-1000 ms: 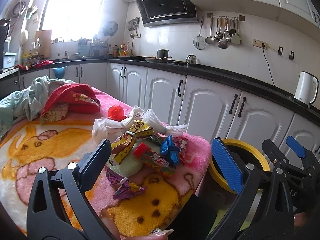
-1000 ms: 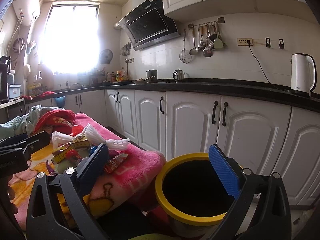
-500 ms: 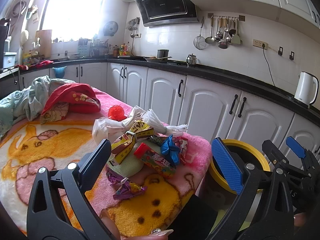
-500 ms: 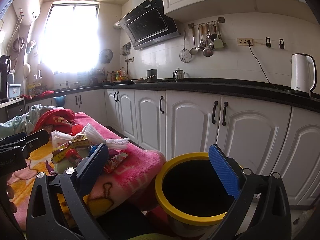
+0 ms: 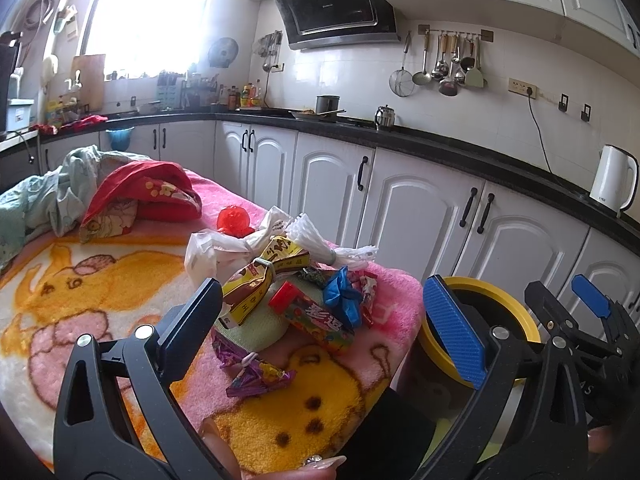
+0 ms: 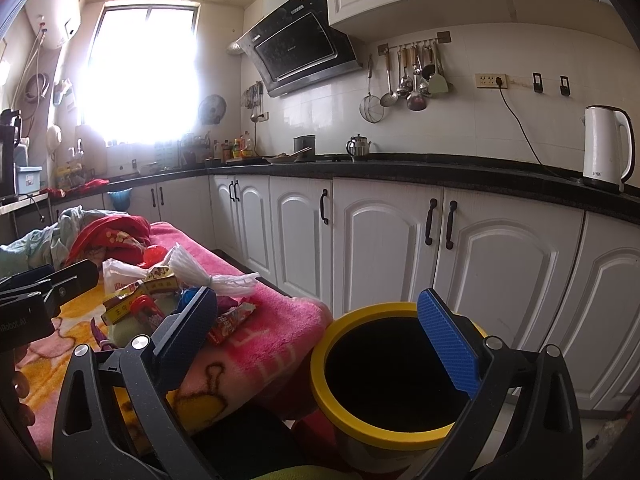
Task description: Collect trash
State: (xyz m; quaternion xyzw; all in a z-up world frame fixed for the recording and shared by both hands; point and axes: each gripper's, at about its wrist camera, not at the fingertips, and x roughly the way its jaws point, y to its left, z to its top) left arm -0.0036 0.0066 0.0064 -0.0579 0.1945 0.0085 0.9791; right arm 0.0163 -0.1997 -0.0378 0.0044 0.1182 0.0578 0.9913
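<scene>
The left gripper (image 5: 320,312) hangs with its jaws spread wide and nothing between them, just above a pile of wrappers (image 5: 296,292) on the pink-and-yellow blanket (image 5: 120,280); a purple wrapper (image 5: 256,372) lies nearest, then a red candy packet (image 5: 312,316), a crumpled blue scrap (image 5: 340,296) and a white plastic bag (image 5: 216,248) farther back. The right gripper (image 6: 316,328), likewise gaping and empty, sits over the yellow-rimmed bin (image 6: 332,392) just beside the blanket's edge. The bin's inside is black and unreadable. Beyond, a red cloth (image 5: 140,188) and a white kettle (image 6: 604,148) stand against glare-washed window light.
</scene>
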